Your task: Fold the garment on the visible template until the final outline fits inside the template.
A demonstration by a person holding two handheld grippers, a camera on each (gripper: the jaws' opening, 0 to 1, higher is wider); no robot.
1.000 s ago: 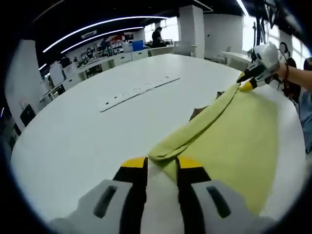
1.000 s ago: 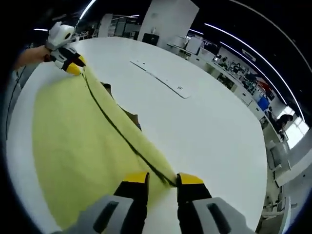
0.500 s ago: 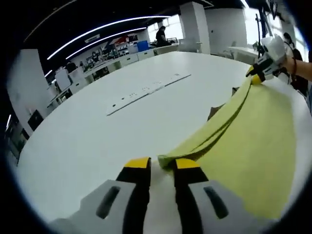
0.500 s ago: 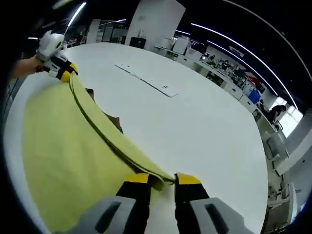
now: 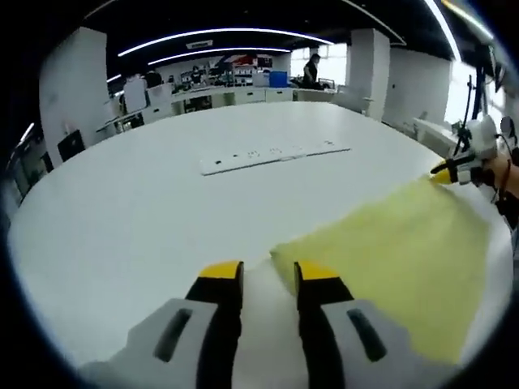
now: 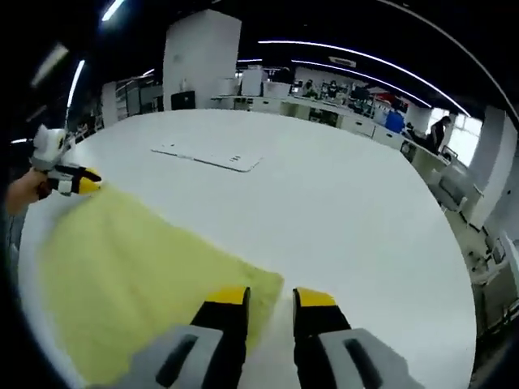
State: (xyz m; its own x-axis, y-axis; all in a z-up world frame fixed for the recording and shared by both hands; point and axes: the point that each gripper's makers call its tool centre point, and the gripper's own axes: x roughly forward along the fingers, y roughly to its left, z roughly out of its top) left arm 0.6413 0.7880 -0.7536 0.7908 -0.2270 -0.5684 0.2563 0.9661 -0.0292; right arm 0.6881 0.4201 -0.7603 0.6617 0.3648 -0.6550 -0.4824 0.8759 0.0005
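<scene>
- Garment (image 5: 397, 259) lies spread flat across the frame's lower right on the white table (image 5: 122, 219), likely laid down to set a fold.
- Left tool (image 5: 268, 278) sits at one corner (whether pinching, I cannot tell).
- Right tool (image 6: 271, 301) sits at the far corner, grip equally unclear.
- Bare table lies beyond the cloth's edges, up to a white strip (image 5: 274, 154).

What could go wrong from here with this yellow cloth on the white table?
The yellow cloth lies flat over whatever is beneath it, so no template outline shows; the fold may miss it unnoticed. Each gripper, left and right, sits at a corner; a careless pull away could drag or rumple the edge. The cloth also reaches close to the table edge nearest the person.
</scene>
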